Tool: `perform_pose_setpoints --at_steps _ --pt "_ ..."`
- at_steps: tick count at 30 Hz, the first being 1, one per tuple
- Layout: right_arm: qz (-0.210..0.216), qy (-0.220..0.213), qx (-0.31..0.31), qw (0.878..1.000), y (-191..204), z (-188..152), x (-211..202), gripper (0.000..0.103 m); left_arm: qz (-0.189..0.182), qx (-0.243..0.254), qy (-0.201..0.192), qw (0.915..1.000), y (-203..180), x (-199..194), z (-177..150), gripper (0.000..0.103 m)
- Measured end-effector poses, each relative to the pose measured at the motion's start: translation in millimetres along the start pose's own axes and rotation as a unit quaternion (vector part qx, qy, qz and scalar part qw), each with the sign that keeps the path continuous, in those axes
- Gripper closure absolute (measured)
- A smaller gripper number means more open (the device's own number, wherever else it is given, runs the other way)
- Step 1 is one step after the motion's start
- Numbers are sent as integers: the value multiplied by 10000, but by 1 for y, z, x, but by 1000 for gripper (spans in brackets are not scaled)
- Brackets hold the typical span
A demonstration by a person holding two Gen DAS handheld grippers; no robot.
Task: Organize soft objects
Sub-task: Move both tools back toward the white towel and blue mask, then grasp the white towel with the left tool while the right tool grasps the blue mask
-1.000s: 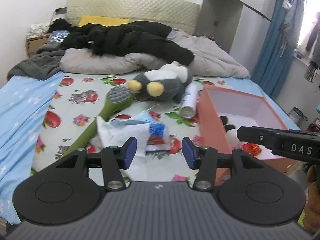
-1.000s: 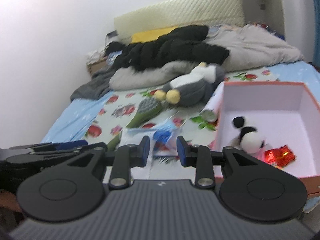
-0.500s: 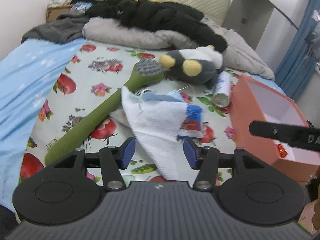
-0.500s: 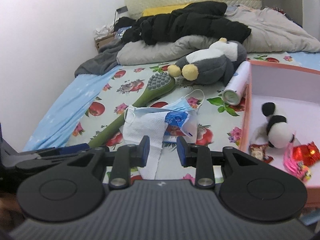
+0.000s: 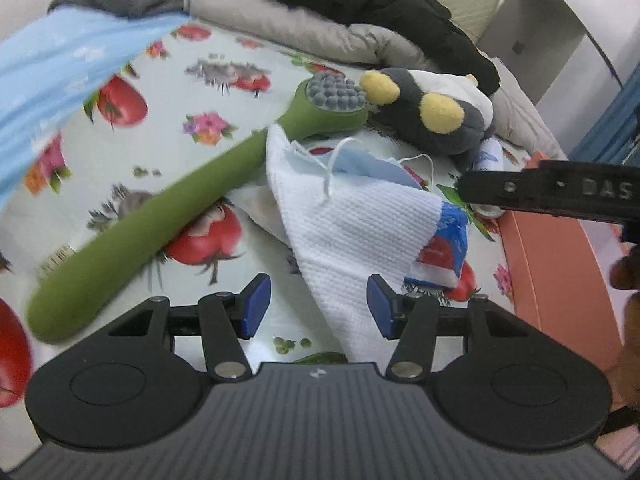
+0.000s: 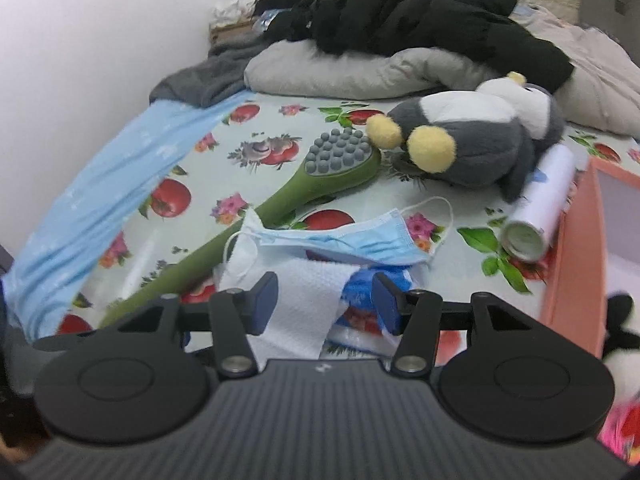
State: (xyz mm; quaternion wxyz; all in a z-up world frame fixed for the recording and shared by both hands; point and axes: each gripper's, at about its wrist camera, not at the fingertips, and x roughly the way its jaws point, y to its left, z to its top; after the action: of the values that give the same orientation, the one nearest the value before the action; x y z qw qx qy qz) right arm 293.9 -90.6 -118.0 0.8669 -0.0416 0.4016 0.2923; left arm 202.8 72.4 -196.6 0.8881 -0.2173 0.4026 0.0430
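A white cloth (image 5: 352, 224) lies on the fruit-print sheet, over a blue tissue pack (image 5: 450, 240) and under a blue face mask (image 5: 368, 166). My left gripper (image 5: 318, 306) is open, low over the cloth's near corner. My right gripper (image 6: 326, 300) is open, close over the cloth (image 6: 300, 300) and tissue pack (image 6: 360, 284); the mask (image 6: 344, 240) lies just beyond. A grey and white plush penguin (image 6: 472, 140) lies behind, next to a green massage brush (image 5: 172, 216). The orange box (image 6: 576, 240) holds a small panda plush (image 6: 624, 340).
A white spray can (image 6: 540, 208) lies against the box's left wall. A grey duvet (image 6: 360, 68) and black coat (image 6: 420, 24) are piled at the bed's far end. A light blue blanket (image 6: 112, 184) covers the left edge. The right gripper's body (image 5: 560, 194) crosses the left wrist view.
Both grippers have moved forward and down toward the white cloth and mask. The right gripper's jaws have opened wider. The objects on the bed have not moved.
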Motion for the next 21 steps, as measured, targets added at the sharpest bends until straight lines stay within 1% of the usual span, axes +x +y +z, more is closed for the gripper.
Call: perform_pose_setpoints --at_steps 6,9,11,14,19,20,21 --pt "-161 111 -499 9986 7 11 29 48 -229 -333 199 9990 10 22 -1 44" --pt "-332 122 -767 9964 10 14 39 48 -234 -328 182 9990 10 28 1 45" --pt "-247 207 -855 9958 11 17 46 48 -208 -311 173 9991 10 31 3 45" --pt "-166 256 -941 9951 12 19 55 48 -263 -362 168 9989 11 36 5 46" --pt "-91 357 -1209 9920 17 19 68 49 -363 -352 224 9985 9 40 6 60" --pt "-81 361 -1269 9912 17 19 69 50 -372 -337 231 9985 8 40 5 65" --pt "-63 368 -1279 9911 17 20 70 53 -382 -329 227 9985 8 40 5 70"
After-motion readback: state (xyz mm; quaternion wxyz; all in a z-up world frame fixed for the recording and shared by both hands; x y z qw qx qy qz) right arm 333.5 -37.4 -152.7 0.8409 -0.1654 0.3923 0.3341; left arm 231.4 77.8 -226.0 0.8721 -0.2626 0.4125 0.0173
